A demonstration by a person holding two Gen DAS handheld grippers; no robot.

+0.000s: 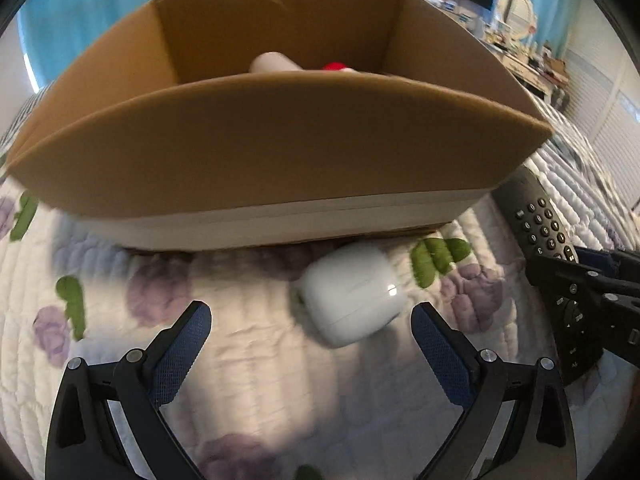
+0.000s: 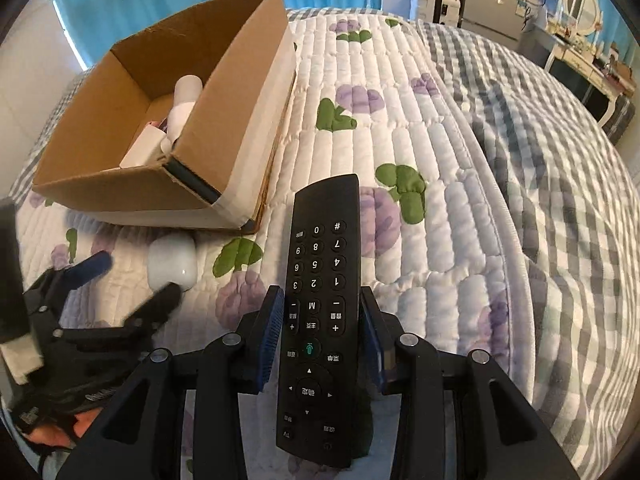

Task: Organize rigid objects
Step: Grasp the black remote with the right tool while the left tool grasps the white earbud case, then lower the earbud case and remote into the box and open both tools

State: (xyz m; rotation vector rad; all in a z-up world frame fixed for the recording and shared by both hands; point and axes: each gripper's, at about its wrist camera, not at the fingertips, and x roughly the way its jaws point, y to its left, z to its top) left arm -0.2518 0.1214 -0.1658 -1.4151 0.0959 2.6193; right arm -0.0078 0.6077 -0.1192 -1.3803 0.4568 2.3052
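Two grippers were at work over the quilted bed [image 2: 400,92]. Right gripper [image 2: 322,332] had its fingers clamped on the black remote [image 2: 320,300], held near the cardboard box [image 2: 224,92]. Left gripper [image 1: 310,344] hung with fingers spread apart, empty, just short of the white case [image 1: 352,294] lying beside the box wall. Gripped at its edges only, the long remote seemed liable to pivot or slip; the smooth, rounded case might squirt free on the soft quilt.

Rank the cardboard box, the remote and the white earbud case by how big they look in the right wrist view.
1. cardboard box
2. remote, enlarged by nearness to the camera
3. white earbud case
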